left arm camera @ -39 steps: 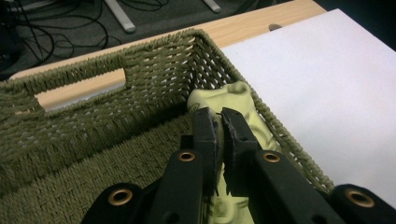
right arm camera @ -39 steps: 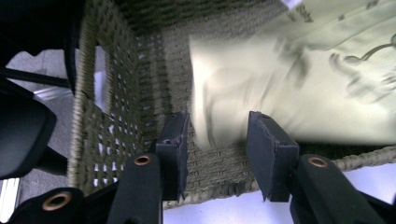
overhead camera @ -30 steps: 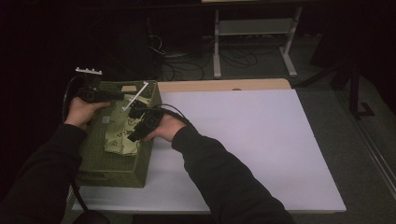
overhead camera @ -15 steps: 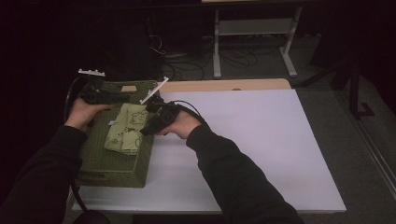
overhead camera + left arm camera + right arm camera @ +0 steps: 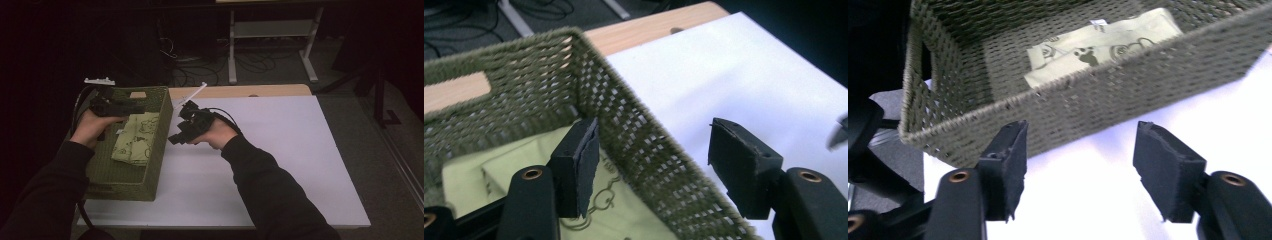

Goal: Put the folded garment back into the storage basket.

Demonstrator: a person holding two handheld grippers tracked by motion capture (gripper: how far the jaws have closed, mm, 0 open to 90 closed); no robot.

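A green woven basket (image 5: 125, 185) stands at the table's left, with a folded pale green printed cloth (image 5: 135, 137) lying flat inside. My left gripper (image 5: 131, 107) hovers over the basket's far end. In the left gripper view its jaws straddle the basket's right wall (image 5: 634, 130) above the cloth (image 5: 519, 170), touching neither. My right gripper (image 5: 181, 131) hangs just right of the basket over the white tabletop, pointing at the basket's side (image 5: 1088, 105), the cloth (image 5: 1098, 42) showing beyond. Both pairs of jaws have just been opening, with nothing between them.
A white board (image 5: 280, 160) covers the table right of the basket, with a bare wooden strip (image 5: 240, 91) along its far edge. Beyond the table, a white metal frame (image 5: 270, 30) and cables (image 5: 200, 60) sit on the dark floor.
The right hand has drawn back rightward out of the basket onto the white board. The cloth, held over the basket before, now lies loose inside. Both grippers have opened.
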